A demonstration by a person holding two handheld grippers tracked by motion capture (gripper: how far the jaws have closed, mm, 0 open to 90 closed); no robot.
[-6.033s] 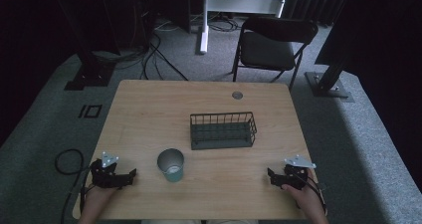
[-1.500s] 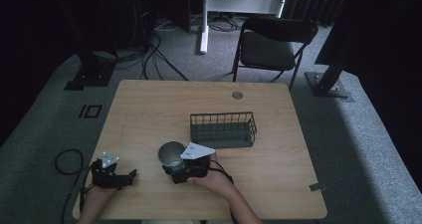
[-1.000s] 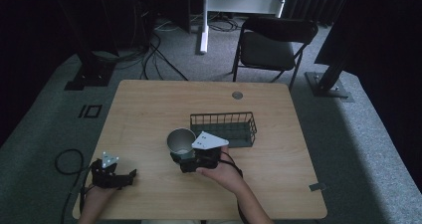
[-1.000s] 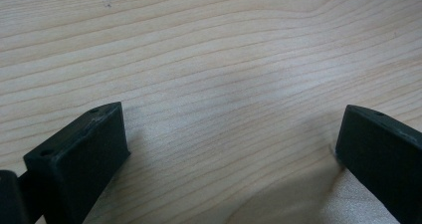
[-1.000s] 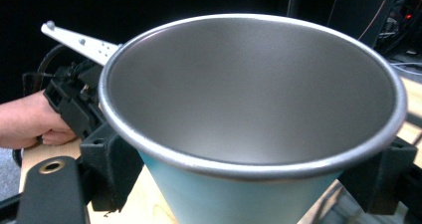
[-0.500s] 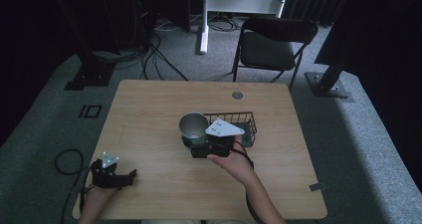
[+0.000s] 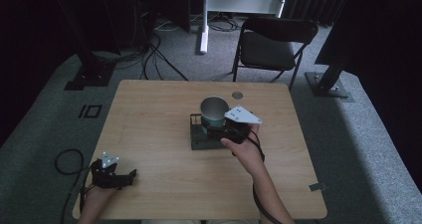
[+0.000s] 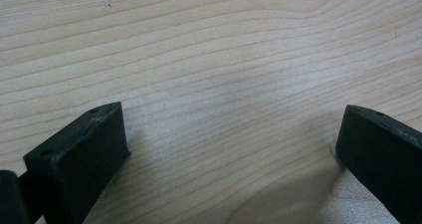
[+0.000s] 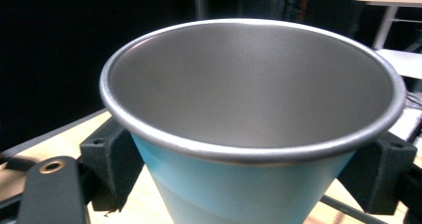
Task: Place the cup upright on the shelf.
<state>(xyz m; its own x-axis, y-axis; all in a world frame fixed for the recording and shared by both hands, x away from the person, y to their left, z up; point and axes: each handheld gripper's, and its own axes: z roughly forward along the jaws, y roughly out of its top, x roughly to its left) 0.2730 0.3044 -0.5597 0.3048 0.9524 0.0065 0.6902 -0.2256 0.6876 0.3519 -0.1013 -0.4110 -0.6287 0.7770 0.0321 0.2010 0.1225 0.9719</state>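
A metal cup (image 7: pixel 214 110) with a blue-green outside and a bare steel inside hangs above the black wire basket (image 7: pixel 198 138) near the table's middle. My right gripper (image 7: pixel 219 127) is shut on the cup; in the right gripper view its jaws press the cup (image 9: pixel 251 134) from both sides just under the rim. The cup is upright and empty. My left gripper (image 7: pixel 130 176) rests at the table's front left corner, open, and its wide-apart fingers (image 8: pixel 84 154) have only bare wood between them.
The wooden table (image 7: pixel 149 114) has a small round grommet (image 7: pixel 237 94) near its far edge. Beyond it stand a black folding chair (image 7: pixel 271 42), stand bases and cables on the grey carpet.
My right gripper has carried the cup up and away from the front of the table, from beside the left gripper to over the wire basket. The left gripper has stayed put.
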